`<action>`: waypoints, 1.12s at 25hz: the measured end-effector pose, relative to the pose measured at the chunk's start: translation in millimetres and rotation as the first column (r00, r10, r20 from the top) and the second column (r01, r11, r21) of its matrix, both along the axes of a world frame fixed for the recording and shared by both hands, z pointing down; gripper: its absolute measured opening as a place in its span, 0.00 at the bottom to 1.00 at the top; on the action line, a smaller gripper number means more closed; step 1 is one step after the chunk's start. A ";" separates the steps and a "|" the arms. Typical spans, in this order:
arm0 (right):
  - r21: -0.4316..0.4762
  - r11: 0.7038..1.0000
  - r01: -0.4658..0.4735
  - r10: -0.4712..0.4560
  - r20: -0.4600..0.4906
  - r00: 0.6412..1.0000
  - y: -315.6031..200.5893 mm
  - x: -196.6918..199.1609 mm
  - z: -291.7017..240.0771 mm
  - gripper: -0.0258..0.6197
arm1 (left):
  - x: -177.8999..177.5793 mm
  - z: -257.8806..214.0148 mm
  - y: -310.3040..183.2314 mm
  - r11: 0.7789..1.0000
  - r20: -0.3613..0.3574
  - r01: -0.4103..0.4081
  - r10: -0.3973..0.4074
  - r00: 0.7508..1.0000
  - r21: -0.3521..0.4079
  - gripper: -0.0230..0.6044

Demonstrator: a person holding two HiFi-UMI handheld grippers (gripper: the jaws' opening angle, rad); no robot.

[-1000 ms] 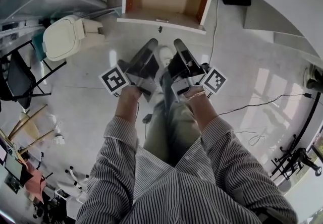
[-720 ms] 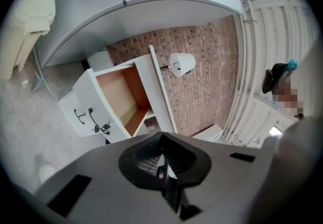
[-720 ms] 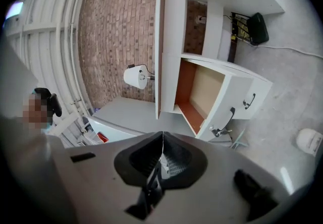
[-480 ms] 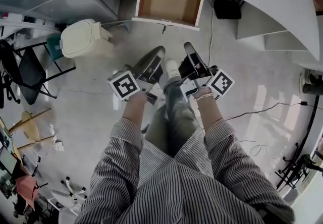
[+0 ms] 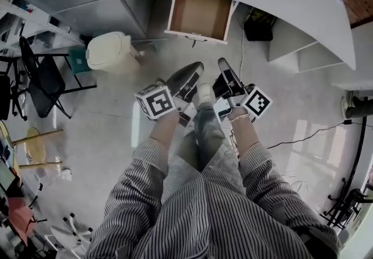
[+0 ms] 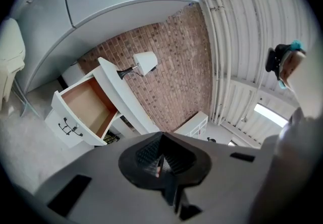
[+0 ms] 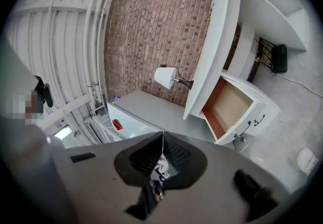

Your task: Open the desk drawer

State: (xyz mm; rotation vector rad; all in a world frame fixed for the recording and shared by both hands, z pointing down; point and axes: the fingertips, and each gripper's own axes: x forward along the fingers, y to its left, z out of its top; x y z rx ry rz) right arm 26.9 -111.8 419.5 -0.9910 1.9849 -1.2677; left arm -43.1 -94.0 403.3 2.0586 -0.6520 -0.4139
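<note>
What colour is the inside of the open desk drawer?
Tan floor, reddish-brown side walls; the white open drawer shows best in the head view.

Count: 1 white wooden drawer [image 5: 199,16], 1 white-shaded table lamp [image 6: 145,61], 1 cream plastic bin [image 5: 108,52], 2 tongs: left tongs [image 5: 197,68], right tongs [image 5: 223,63].

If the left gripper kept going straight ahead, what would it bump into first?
Most likely the brick wall. The left gripper aims just over the desk, near the lamp. Depth is unclear, so the desk could come first.
</note>
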 end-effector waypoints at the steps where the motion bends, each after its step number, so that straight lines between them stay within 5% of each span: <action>1: 0.007 1.000 -0.005 0.005 -0.002 1.000 4.5 -0.4 -8.8 0.07 | 2.2 -8.5 8.3 1.000 0.012 -0.020 0.020 1.000 0.021 0.06; 5: 0.042 0.999 0.001 0.000 -0.022 1.000 29.6 -9.0 -49.2 0.07 | 0.4 -37.0 36.3 0.998 0.040 -0.035 0.033 0.999 0.052 0.06; 13: 0.129 0.989 0.075 -0.055 -0.146 0.988 70.1 -29.0 -125.9 0.07 | -20.6 -106.2 53.6 0.991 0.079 0.060 -0.070 0.994 0.124 0.06; 22: 0.147 0.966 0.214 -0.157 -0.327 0.932 97.0 -38.8 -174.6 0.07 | -28.5 -152.9 67.5 0.988 0.088 0.062 -0.075 0.993 0.144 0.06; 28: 0.195 0.946 0.258 -0.165 -0.396 0.903 106.9 -35.2 -197.4 0.07 | -5.9 -169.1 77.4 0.987 0.112 -0.012 -0.006 0.994 0.158 0.06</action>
